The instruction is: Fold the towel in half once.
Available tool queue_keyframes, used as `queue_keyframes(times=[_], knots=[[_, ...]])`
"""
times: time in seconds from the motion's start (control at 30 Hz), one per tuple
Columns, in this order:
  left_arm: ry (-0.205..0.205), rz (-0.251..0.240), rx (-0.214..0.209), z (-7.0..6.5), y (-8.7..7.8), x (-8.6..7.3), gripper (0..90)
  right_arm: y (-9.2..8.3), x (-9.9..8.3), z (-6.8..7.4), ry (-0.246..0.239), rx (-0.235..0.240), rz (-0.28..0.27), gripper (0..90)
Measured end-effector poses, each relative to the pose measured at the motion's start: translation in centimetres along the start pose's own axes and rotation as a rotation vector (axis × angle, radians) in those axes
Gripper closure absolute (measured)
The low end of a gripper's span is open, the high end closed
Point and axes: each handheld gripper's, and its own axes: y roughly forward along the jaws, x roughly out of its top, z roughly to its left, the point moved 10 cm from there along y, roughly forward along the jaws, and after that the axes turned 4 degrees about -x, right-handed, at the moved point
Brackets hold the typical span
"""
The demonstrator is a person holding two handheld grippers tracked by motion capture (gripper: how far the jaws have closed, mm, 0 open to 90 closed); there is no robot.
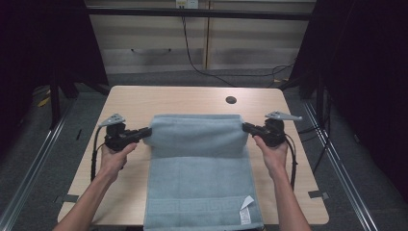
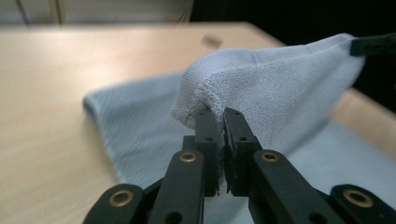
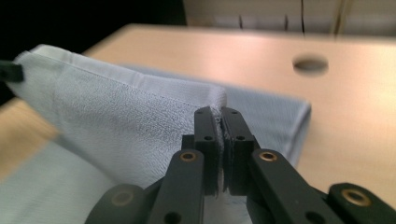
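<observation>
A light wood table (image 1: pixel 144 98) with a small round hole (image 1: pixel 231 100) stands on grey floor, dark curtains at both sides. A soft, fuzzy blue towel (image 1: pixel 197 168) lies on it. The left gripper (image 1: pixel 144 132) and right gripper (image 1: pixel 246 127) each pinch a far corner tight, lifting that end off the table

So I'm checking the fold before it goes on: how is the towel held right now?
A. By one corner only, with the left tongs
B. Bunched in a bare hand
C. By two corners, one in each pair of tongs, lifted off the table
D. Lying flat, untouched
C: the left tongs and right tongs each pinch a corner of the towel, raising that edge above the table.
</observation>
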Motion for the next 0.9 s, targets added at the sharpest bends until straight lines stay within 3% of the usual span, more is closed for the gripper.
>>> queue_keyframes(times=[0.13,0.17,0.2,0.27,0.3,0.33,0.4,0.5,0.57,0.6,0.67,0.73,0.83,0.9], knots=[[0.102,-0.057,-0.062,-4.7,-3.5,2.1,85.4,-4.9,2.8,1.9,-0.05,0.037,-0.11,86.0],[0.102,-0.057,-0.062,-4.7,-3.5,2.1,85.4,-4.9,2.8,1.9,-0.05,0.037,-0.11,86.0],[0.137,-0.08,-0.087,-6.9,-4.8,2.3,85.4,-7.8,3.6,3.1,-0.074,0.064,-0.168,86.0],[0.178,-0.052,-0.086,-8.5,-5.9,1.3,85.0,-9.3,3.6,3.7,-0.087,0.067,-0.188,86.0],[0.178,-0.052,-0.086,-8.5,-5.9,1.3,84.3,-9.3,3.6,3.7,-0.087,0.067,-0.188,86.0],[0.188,-0.031,-0.111,-9.5,-6.3,0.1,84.0,-11.2,1.9,5.0,-0.093,0.082,-0.189,85.9],[0.178,0.005,-0.111,-9.9,-6.6,-2.2,83.4,-12.0,0.1,5.6,-0.103,0.087,-0.17,85.6],[0.121,0.072,-0.154,-10.4,-6.6,-6.5,82.6,-12.9,-4.6,6.4,-0.095,0.098,-0.105,84.7],[0.139,0.144,-0.163,-11.0,-6.5,-9.4,79.1,-13.1,-8.0,6.8,-0.082,0.104,-0.042,82.1],[0.123,0.158,-0.186,-11.3,-6.7,-10.5,77.4,-13.2,-9.5,7.0,-0.074,0.109,-0.016,80.1],[0.106,0.157,-0.221,-11.6,-7.2,-11.2,74.3,-13.7,-12.0,7.5,-0.05,0.128,0.01,74.2],[0.084,0.126,-0.256,-11.7,-7.9,-10.9,69.4,-14.5,-12.6,7.5,-0.034,0.124,-0.001,67.0],[0.068,0.103,-0.199,-9.9,-8.1,-10.0,66.6,-15.1,-12.1,7.1,-0.018,0.12,-0.022,64.6],[0.032,0.131,-0.157,-7.8,-6.9,-9.9,62.5,-14.2,-11.7,6.7,-0.031,0.111,0.001,61.0]])
